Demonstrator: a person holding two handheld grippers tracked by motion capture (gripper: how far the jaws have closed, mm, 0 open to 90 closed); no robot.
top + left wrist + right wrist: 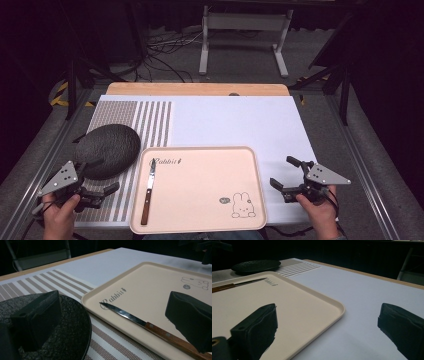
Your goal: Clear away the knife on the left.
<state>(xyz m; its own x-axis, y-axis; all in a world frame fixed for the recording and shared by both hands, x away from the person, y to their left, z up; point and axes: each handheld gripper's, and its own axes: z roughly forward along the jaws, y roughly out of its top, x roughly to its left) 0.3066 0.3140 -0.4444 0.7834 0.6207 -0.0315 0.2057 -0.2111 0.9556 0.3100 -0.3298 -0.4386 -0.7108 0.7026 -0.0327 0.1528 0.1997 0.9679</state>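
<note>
- High view: we hold the left tool (102, 176) just off the left edge of the tray (200, 220), its jaws spread wide with nothing between them, over the near rim of the dark round plate (107, 145).
- Our right tool (285, 172) sits just off the tray's right edge on the white mat (235, 120), jaws likewise wide apart and empty.
- The knife (148, 192) lies on the tray along its left side, wooden handle nearest us, blade pointing away.
- Left tool view: we see the knife (140, 323) flat on the tray (150, 285), its tip by the "Rabbit" lettering; one jaw hangs over the plate (75, 322), the other over the tray, well apart.
- Right tool view: one jaw hovers over the tray (312, 305), the other over the mat (362, 295), gaping and holding nothing; the knife (239, 284) lies on the tray's far side.
</note>
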